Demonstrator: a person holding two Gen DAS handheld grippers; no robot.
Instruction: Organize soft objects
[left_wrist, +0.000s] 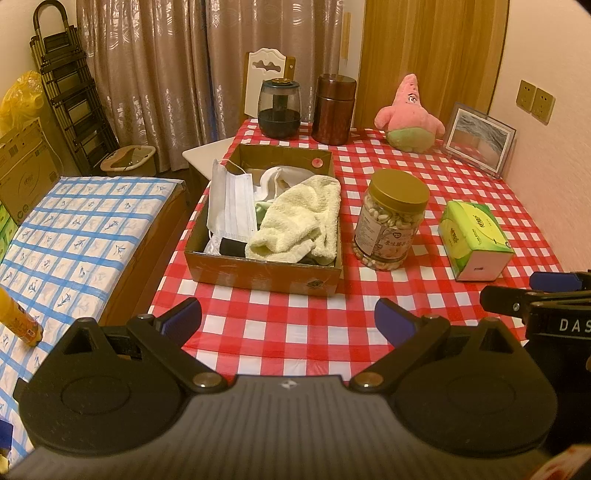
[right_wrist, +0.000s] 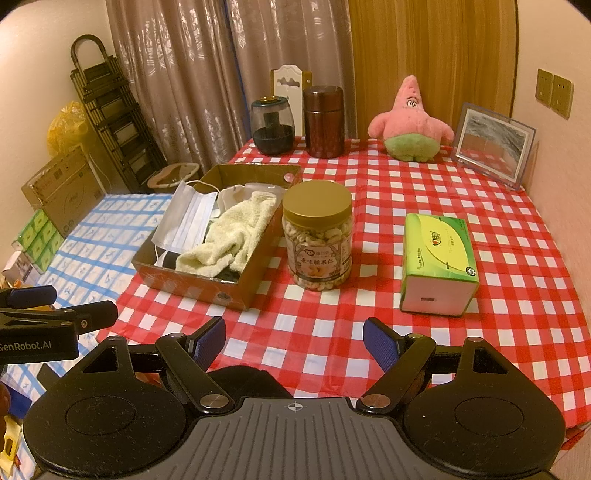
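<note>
Both the left tongs and right tongs hover apart and empty over the counter. The towel and masks lie in the cardboard box; the plush toy sits at the far edge, likely the next reach.

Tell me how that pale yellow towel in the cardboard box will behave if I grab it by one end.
The pale yellow towel lies crumpled in loose folds, so it will likely hang limp and trail. One edge drapes over the cardboard box wall and may drag there. Its fluffy pile probably grips well and weighs little.
</note>
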